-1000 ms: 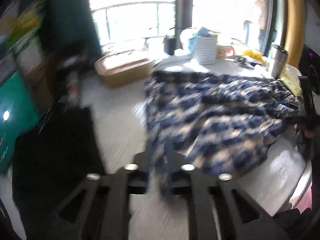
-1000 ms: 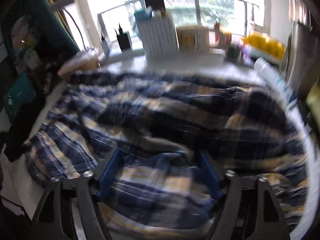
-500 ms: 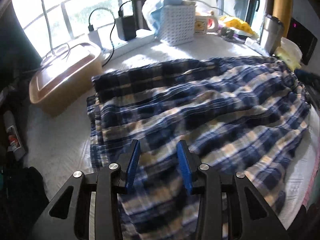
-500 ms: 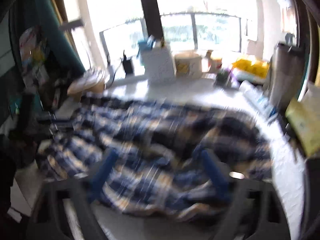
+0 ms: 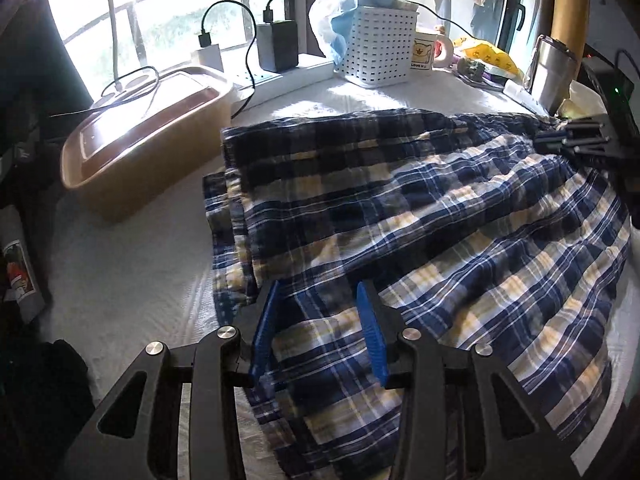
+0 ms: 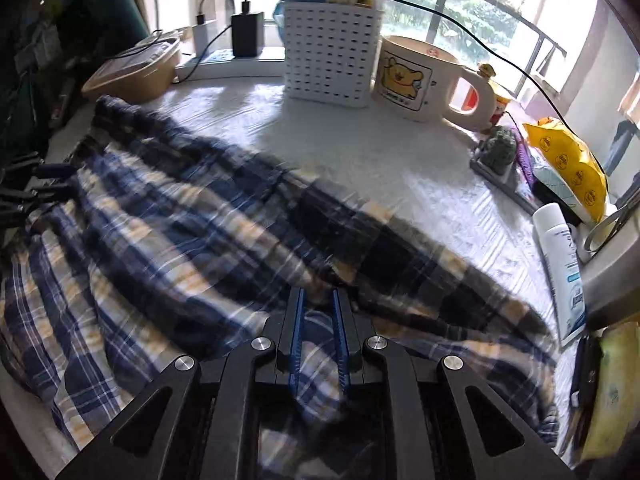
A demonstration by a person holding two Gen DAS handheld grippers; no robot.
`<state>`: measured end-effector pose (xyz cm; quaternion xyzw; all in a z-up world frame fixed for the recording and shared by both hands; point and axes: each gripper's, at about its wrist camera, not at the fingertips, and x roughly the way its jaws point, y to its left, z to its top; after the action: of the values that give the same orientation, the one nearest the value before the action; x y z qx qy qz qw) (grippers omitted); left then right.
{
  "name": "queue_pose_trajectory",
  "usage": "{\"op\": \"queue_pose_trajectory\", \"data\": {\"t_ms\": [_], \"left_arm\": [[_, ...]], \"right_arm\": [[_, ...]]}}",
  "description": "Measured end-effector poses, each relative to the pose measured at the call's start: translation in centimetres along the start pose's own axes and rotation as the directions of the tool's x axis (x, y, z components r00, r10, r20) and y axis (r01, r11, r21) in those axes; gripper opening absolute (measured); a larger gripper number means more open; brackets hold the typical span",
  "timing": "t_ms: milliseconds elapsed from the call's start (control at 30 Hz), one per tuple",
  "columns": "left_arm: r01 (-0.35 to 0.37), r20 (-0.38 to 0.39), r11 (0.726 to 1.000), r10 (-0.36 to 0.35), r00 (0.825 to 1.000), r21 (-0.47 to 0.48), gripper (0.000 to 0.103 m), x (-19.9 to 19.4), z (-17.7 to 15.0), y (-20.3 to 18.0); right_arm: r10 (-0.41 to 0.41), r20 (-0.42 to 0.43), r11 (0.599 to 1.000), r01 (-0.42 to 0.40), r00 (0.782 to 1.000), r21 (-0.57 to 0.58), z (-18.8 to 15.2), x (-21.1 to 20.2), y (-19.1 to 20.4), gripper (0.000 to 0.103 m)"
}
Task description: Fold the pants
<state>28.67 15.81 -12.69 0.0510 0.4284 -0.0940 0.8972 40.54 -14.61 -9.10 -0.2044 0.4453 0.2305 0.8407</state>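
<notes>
My right hand-held gripper angled steeply down, jaws closing on bunched fold of plaid pants (cloth pinched between pads). My left hand-held gripper also tilted down, jaws partly apart, straddling pants without pressing. Pants spread across white worktop, basket and mug beyond.

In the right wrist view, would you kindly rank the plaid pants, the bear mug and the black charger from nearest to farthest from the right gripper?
1. Plaid pants: between the closing right gripper fingers.
2. Bear mug: beyond, up and right, on the table.
3. Black charger: farthest, by the window, up and left.
</notes>
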Motion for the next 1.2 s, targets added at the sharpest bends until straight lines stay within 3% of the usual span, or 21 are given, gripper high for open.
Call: {"op": "queue_pose_trajectory", "data": {"t_ms": [200,333,433,633,800,833,867,900,1000,1200], "left_arm": [[-0.101,-0.047,0.993,0.098,0.994,-0.067,0.041,-0.3,0.8,2.6],[-0.051,0.018,0.996,0.053,0.998,-0.077,0.041,-1.9,2.5,3.5],[-0.065,0.057,0.997,0.067,0.996,-0.028,0.041,-1.7,4.6,2.9],[-0.065,0.020,0.998,0.065,0.998,-0.014,0.042,2.1,6.9,3.4],[-0.021,0.093,1.000,0.023,0.995,-0.019,0.042,2.4,7.0,3.4],[-0.020,0.105,1.000,0.022,0.994,-0.017,0.034,2.3,7.1,3.2],[-0.012,0.113,1.000,0.013,0.993,-0.013,0.012,2.2,7.2,3.0],[-0.006,0.109,1.000,0.007,0.994,-0.010,0.004,2.3,7.4,2.8],[-0.030,0.110,0.999,0.028,0.994,0.012,0.000,2.1,7.5,2.2],[-0.163,0.138,0.986,0.167,0.976,-0.041,0.000,0.4,7.4,3.9]], "right_arm": [[-0.076,-0.003,0.993,0.075,0.997,0.086,-0.9,-0.8,-3.9,0.015],[-0.070,0.057,0.987,0.062,0.996,0.145,-1.3,-3.5,-5.5,0.015],[-0.057,0.089,0.989,0.044,0.994,0.139,-1.5,-5.1,-5.4,0.016],[-0.047,0.095,0.996,0.040,0.994,0.074,-1.3,-4.8,-3.2,0.016],[-0.031,0.093,0.997,0.025,0.995,0.070,-1.9,-4.2,-3.1,0.016],[-0.029,0.093,0.997,0.022,0.995,0.074,-2.1,-4.0,-3.3,0.016],[-0.026,0.094,0.997,0.019,0.995,0.081,-2.2,-4.0,-3.4,0.016],[-0.025,0.094,0.996,0.017,0.995,0.085,-2.3,-3.9,-3.5,0.016],[-0.020,0.095,0.996,0.011,0.995,0.093,-2.4,-3.7,-3.6,0.016],[-0.017,0.114,0.997,0.008,0.993,0.081,-2.4,-4.7,-3.1,0.016]]}}
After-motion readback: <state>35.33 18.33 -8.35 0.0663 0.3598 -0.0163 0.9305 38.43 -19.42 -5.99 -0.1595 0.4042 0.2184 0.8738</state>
